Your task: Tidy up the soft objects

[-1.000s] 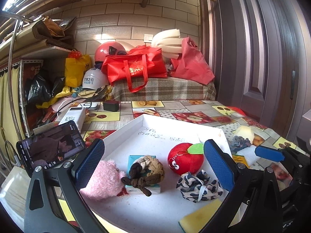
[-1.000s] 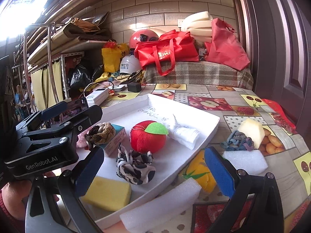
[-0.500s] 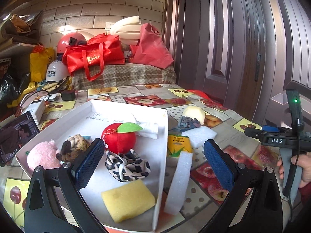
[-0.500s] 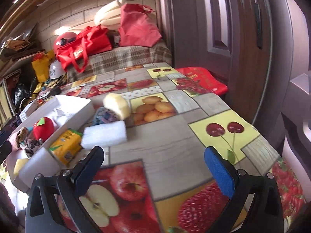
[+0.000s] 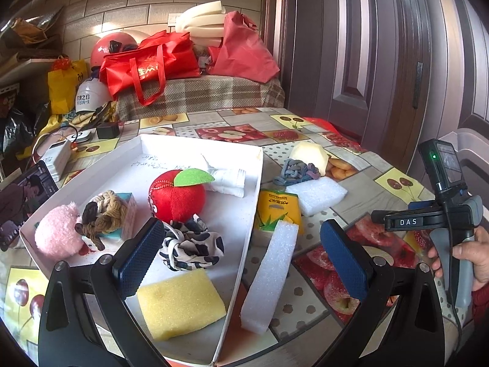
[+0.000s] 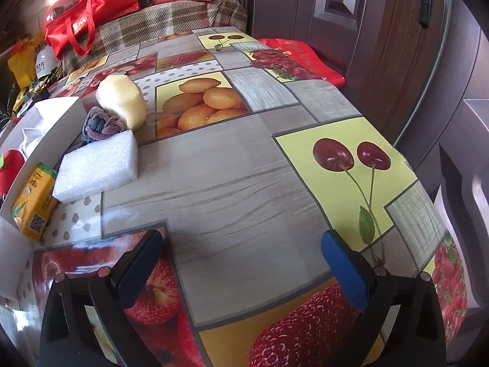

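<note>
Mid-sort: both the left claw (image 5: 241, 257) and right claw (image 6: 241, 263) hang released and empty; next, probably grasping the white foam strip (image 5: 270, 275) beside the tray (image 5: 258, 165).

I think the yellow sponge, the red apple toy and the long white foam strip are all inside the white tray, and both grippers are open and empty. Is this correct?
Not quite. The foam strip lies on the table, outside the tray, next to its right wall; the left wrist view shows it. The sponge and apple toy are inside, and the left gripper and right gripper are open and empty.
</note>
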Action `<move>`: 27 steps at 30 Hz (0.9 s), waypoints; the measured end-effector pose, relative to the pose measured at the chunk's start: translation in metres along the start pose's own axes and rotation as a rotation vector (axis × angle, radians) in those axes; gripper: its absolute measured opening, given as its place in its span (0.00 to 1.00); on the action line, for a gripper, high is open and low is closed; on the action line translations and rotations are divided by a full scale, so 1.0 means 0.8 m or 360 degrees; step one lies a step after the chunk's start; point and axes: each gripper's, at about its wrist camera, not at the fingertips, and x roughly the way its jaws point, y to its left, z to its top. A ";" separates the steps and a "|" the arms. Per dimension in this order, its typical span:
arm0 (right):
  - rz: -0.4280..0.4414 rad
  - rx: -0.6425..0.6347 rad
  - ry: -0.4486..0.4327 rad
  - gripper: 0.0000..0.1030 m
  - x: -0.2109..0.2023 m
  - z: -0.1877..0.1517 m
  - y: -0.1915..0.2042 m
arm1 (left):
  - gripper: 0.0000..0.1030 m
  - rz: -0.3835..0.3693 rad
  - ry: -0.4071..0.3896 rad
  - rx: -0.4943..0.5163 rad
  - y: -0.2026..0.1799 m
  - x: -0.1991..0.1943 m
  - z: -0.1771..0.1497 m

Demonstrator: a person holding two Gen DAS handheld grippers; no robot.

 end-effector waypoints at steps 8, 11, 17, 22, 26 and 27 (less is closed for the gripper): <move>-0.0011 -0.0007 0.0006 1.00 0.000 0.004 0.003 | 1.00 -0.0012 0.0003 -0.0024 0.004 0.003 -0.002; -0.0013 -0.0008 0.0007 1.00 0.001 0.005 0.003 | 1.00 -0.0019 -0.0008 -0.0025 0.004 0.002 -0.002; -0.0012 -0.0007 0.0007 1.00 0.000 0.004 0.003 | 1.00 -0.0031 -0.0017 -0.0038 0.006 -0.001 -0.003; -0.0012 -0.0007 0.0007 1.00 0.000 0.004 0.002 | 1.00 -0.0048 -0.0005 -0.0070 0.011 -0.001 -0.003; -0.0012 -0.0007 0.0007 1.00 0.000 0.004 0.002 | 1.00 -0.0057 -0.0007 -0.0070 0.011 -0.003 -0.002; -0.0012 -0.0007 0.0007 1.00 0.000 0.004 0.003 | 1.00 -0.0058 -0.0007 -0.0071 0.011 -0.002 -0.002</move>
